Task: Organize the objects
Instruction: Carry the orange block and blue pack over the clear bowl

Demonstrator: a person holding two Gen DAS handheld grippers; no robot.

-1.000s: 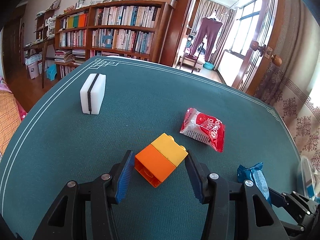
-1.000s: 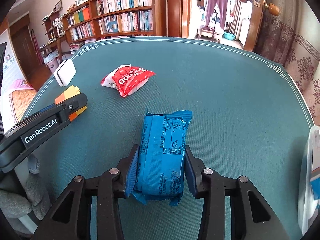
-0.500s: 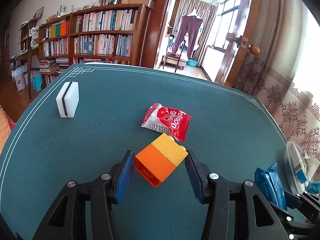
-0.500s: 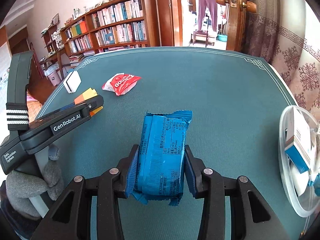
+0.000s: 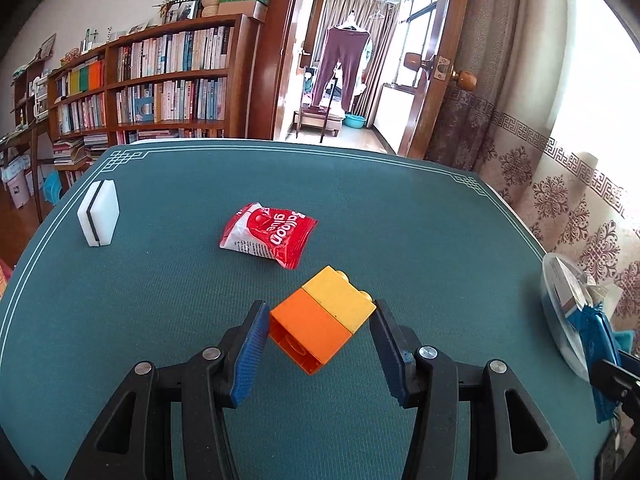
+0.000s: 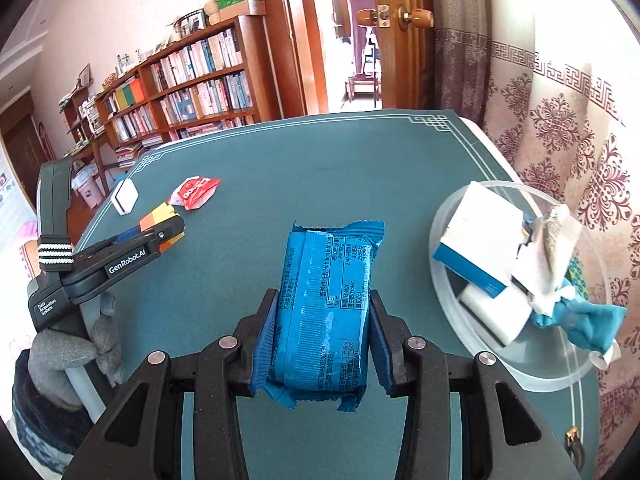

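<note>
My left gripper (image 5: pixel 320 354) is shut on an orange and yellow toy brick (image 5: pixel 322 319) and holds it above the green table (image 5: pixel 400 220). My right gripper (image 6: pixel 322 334) is shut on a blue snack packet (image 6: pixel 326 308), held above the table just left of a clear round tray (image 6: pixel 532 376). The tray holds white and blue boxes and a blue cloth. The left gripper with the brick also shows in the right wrist view (image 6: pixel 160 232). A red balloon packet (image 5: pixel 270 234) and a white sponge block (image 5: pixel 98 214) lie on the table.
The tray also shows at the right edge of the left wrist view (image 5: pixel 560 320). Bookshelves (image 5: pixel 160 80) and an open wooden door (image 5: pixel 432 72) stand beyond the table's far edge. A patterned curtain hangs on the right.
Both grippers have swung to the right with their loads still held. The tray has come into view close to the right gripper. The red packet and sponge have shifted left in view.
</note>
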